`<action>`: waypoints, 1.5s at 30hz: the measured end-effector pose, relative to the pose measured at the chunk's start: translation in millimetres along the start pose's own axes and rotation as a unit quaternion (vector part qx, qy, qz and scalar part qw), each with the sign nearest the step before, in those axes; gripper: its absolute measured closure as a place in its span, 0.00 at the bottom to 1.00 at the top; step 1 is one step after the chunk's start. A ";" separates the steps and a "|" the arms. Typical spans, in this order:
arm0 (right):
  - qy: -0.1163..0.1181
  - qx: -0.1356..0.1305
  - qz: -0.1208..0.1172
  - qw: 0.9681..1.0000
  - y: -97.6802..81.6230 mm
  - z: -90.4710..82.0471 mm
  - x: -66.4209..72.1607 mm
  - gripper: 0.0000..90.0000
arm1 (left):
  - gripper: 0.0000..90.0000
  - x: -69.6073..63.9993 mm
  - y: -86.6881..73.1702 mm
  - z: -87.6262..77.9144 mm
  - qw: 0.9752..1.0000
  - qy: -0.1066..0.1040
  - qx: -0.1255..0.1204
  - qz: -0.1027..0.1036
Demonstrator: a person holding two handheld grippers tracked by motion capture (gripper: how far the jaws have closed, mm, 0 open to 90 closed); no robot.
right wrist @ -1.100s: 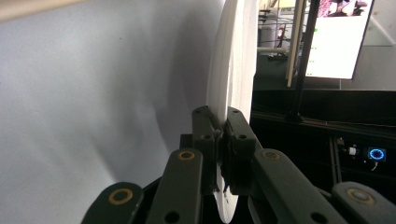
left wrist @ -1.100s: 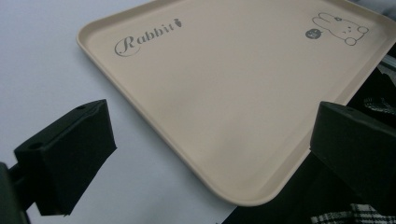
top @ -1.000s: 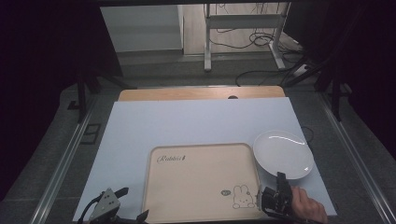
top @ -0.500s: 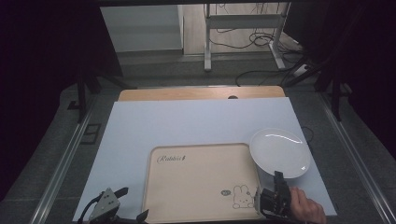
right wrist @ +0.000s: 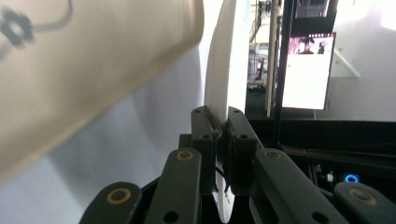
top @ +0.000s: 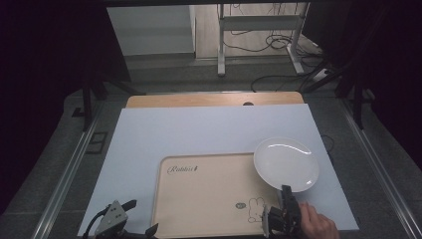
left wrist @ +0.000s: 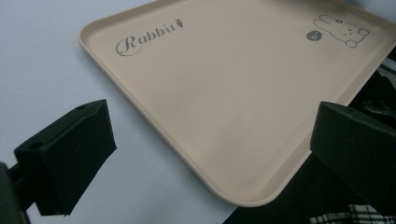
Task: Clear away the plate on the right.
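Gripping the round white ceramic plate (top: 286,163) by its near rim, my right gripper (top: 284,195) has its jaws clamped tight on the edge; the plate hangs partly over the right corner of the beige rectangular plastic tray (top: 209,199) with the rabbit print. So I judge the pick-up is done, and setting it down on the tray remains. My left gripper (top: 130,224) waits with jaws spread wide by the tray's near left corner, holding nothing.
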State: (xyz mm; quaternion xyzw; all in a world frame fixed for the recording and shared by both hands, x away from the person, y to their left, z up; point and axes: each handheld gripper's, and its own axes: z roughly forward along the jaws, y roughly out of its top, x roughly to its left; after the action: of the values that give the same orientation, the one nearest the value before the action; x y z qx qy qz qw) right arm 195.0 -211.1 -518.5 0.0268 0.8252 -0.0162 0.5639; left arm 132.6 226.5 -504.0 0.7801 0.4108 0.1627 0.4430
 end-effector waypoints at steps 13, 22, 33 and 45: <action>0.010 -0.053 -0.029 0.998 34.0 -19.8 7.6 0.94 | 0.00 -0.1 -0.1 -0.2 1.000 0.000 0.000 0.001; 0.009 -0.097 -0.039 0.994 52.0 -27.3 15.5 0.94 | 0.00 0.0 -0.1 -0.3 1.000 0.000 0.000 0.001; 0.019 -0.135 -0.049 0.989 76.8 -37.1 23.1 0.94 | 0.00 0.1 -0.2 -0.6 1.000 0.000 -0.002 0.001; 0.030 -0.161 -0.059 0.985 100.7 -42.8 33.5 0.94 | 0.00 0.0 -0.3 -0.6 1.000 0.000 -0.002 0.001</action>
State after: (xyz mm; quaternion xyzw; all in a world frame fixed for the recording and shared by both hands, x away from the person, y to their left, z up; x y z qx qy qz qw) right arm 149.4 -107.3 -533.7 -0.1127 0.8335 0.0849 0.5343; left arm 132.0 226.9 -503.9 0.7797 0.4093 0.1638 0.4447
